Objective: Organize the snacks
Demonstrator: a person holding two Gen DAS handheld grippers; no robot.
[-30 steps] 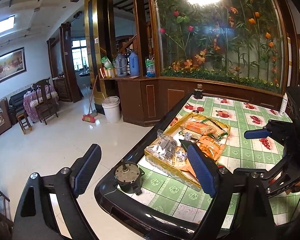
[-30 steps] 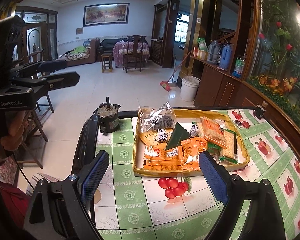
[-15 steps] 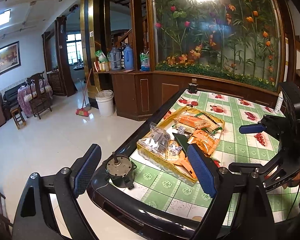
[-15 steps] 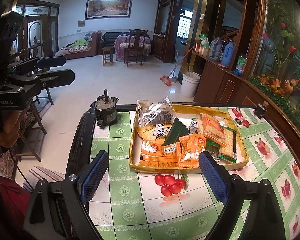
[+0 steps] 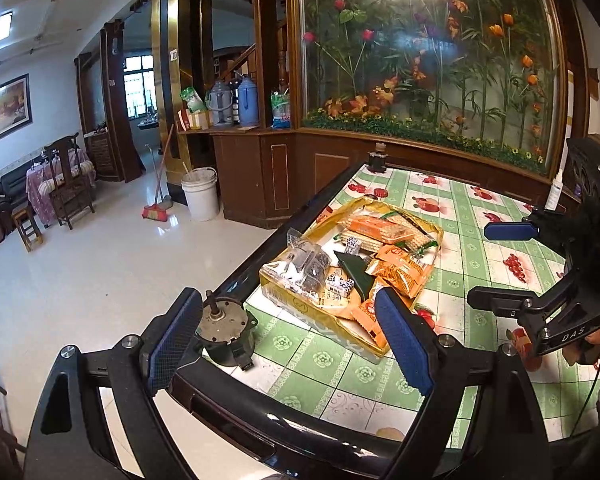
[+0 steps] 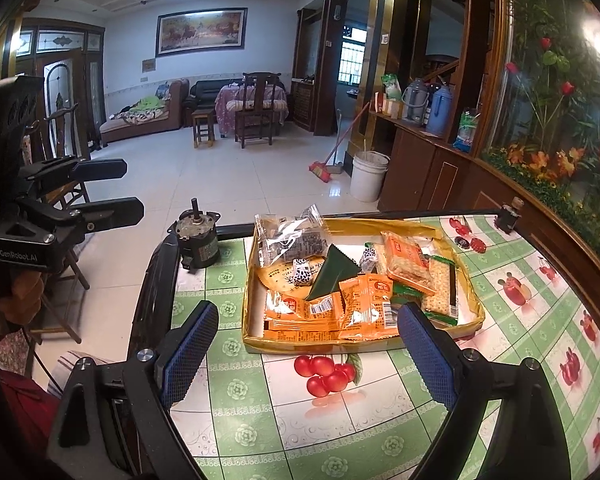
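Observation:
A shallow yellow box [image 6: 324, 345] [image 5: 300, 308] on the green-patterned table holds several snack packets: orange packets [image 6: 366, 304] [image 5: 400, 270], a clear packet with dark contents [image 6: 292, 238] [image 5: 306, 264], a dark green triangular packet [image 6: 332, 272], cracker packs [image 6: 406, 264] [image 5: 380, 228]. My left gripper [image 5: 288, 340] is open and empty, at the table's near corner, short of the box. My right gripper [image 6: 312, 354] is open and empty, just in front of the box. Each gripper shows in the other's view, the left [image 6: 96, 192] and the right [image 5: 512, 264].
A small metal motor [image 5: 226, 330] [image 6: 198, 240] stands on the table corner beside the box. A dark bottle [image 5: 377, 157] stands at the far table edge. A white bucket [image 5: 200, 192] and broom [image 5: 156, 212] are on the tiled floor. Wooden cabinets back the table.
Both grippers have drifted slightly closer to the box; the left view has swung right, so the motor now lies by its left finger. Both stay open and empty.

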